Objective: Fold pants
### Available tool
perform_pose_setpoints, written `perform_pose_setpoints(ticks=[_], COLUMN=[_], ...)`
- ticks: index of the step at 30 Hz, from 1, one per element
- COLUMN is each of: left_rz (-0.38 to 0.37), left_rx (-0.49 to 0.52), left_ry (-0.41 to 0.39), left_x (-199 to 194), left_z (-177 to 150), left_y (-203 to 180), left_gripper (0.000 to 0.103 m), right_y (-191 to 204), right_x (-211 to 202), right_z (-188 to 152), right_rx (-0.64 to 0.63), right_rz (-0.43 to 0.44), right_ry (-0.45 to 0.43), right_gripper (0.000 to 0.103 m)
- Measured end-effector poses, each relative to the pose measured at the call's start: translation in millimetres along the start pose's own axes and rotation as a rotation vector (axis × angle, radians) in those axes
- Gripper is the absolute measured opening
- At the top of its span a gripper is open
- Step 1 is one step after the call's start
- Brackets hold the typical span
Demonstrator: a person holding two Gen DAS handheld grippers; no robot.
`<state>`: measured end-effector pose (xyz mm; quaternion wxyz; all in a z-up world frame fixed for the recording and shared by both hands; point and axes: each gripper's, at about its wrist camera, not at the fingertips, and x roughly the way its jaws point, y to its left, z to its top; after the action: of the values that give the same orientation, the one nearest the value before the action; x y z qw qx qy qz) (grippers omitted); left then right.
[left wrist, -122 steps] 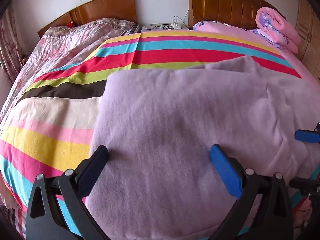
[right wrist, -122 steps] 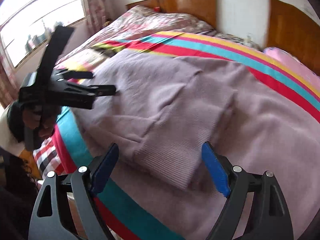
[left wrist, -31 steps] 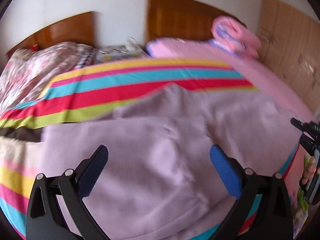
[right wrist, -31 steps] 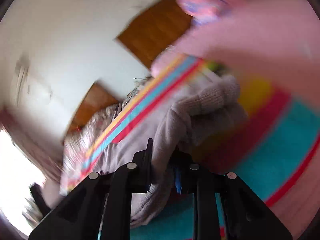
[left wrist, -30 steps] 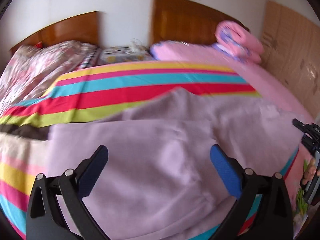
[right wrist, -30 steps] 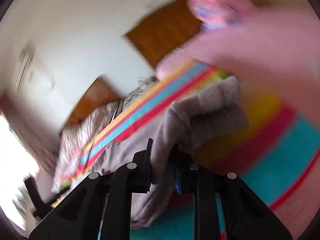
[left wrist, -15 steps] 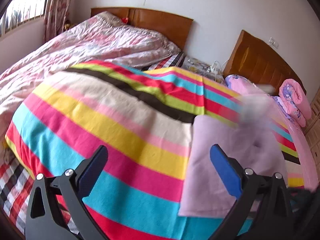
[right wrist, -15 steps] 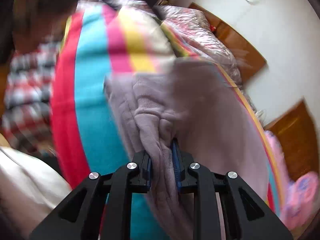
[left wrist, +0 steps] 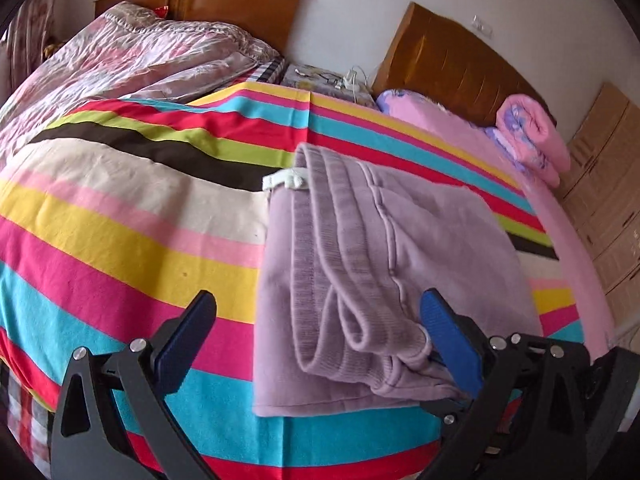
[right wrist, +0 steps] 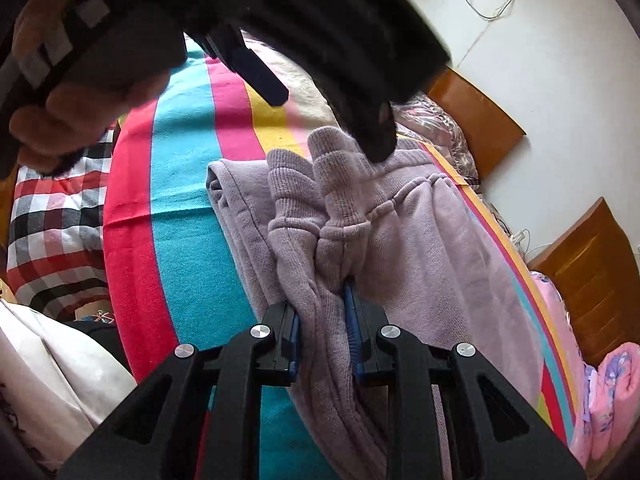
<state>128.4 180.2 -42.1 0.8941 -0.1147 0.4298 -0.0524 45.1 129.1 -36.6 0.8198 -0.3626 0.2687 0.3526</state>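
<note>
**Right claw carries the cuffs over for a fold while the left claw waits wide open**

The right gripper (right wrist: 322,340) is pinched nearly closed on a bunch of ribbed cuff fabric of the lilac pants (left wrist: 384,264). The cloth is squeezed between its blue pads. The left gripper (left wrist: 320,340) stands fully spread and holds nothing; its right finger sits just beside the near cuffs, at about 4 o'clock in its own view.

To do this fold well, the right claw should, by my judgement, lay the cuffs flat and square on the layer beneath before letting go, so the edges line up. The left claw can then press or smooth the stack. A release too early risks the cuffs slumping into a lump.

The pants are soft, thick fleece in pale purple, already doubled into a rough rectangle. They lie on the striped bedcover (left wrist: 120,240), right of centre in the left view, reaching from 5 o'clock toward 12. A ribbed band runs along the left edge, with a white tag (left wrist: 285,179) at the far corner. The person's hand (right wrist: 80,92) shows at 10 o'clock in the right view.
</note>
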Motion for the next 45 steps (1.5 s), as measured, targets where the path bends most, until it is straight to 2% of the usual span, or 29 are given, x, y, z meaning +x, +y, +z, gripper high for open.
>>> perform_pose_setpoints(ticks=[4, 14, 19, 22, 26, 28, 30, 35, 40, 42, 43, 44, 45], left_rz=[0.069, 0.091, 0.091, 0.018, -0.216, -0.304, -0.337, -0.491, -0.529, -0.497, -0.461, -0.422, -0.384], left_rx=[0.034, 0.034, 0.026, -0.041, -0.226, -0.279, -0.288, -0.335, -0.314, -0.287, -0.265, -0.245, -0.226], left_ry=[0.018, 0.03, 0.024, 0.005, 0.02, 0.057, 0.098, 0.221, 0.346, 0.398, 0.411, 0.421, 0.423], left_x=[9, 15, 10, -4, -16, -14, -8, 22, 69, 89, 95, 98, 99], left_z=[-2, 3, 7, 13, 22, 25, 27, 32, 52, 56, 57, 57, 57], left_y=[-10, -6, -5, 6, 36, 43, 42, 31, 9, -3, -8, -13, -16], left_gripper=[0.102, 0.102, 0.102, 0.102, 0.102, 0.102, 0.102, 0.102, 0.101, 0.099, 0.088, 0.073, 0.066], right_y=[-3, -9, -21, -40, -61, -70, -77, -79, -64, -54, -52, -54, -57], right_x=[0, 4, 1, -6, -15, -20, -23, -31, -29, -24, -25, -31, -39], right_z=[-1, -3, -4, -4, -7, -9, -11, -11, -7, -6, -7, -10, -15], right_rx=[0.013, 0.034, 0.096, 0.195, 0.295, 0.343, 0.378, 0.371, 0.274, 0.208, 0.192, 0.193, 0.21], right_rz=[0.01, 0.025, 0.062, 0.118, 0.18, 0.2, 0.218, 0.215, 0.189, 0.179, 0.183, 0.204, 0.2], right_ry=[-0.005, -0.01, -0.039, -0.086, -0.153, -0.187, -0.214, -0.244, -0.202, -0.15, -0.134, -0.136, -0.152], right_gripper=[0.022, 0.023, 0.023, 0.022, 0.022, 0.022, 0.022, 0.022, 0.023, 0.026, 0.029, 0.038, 0.045])
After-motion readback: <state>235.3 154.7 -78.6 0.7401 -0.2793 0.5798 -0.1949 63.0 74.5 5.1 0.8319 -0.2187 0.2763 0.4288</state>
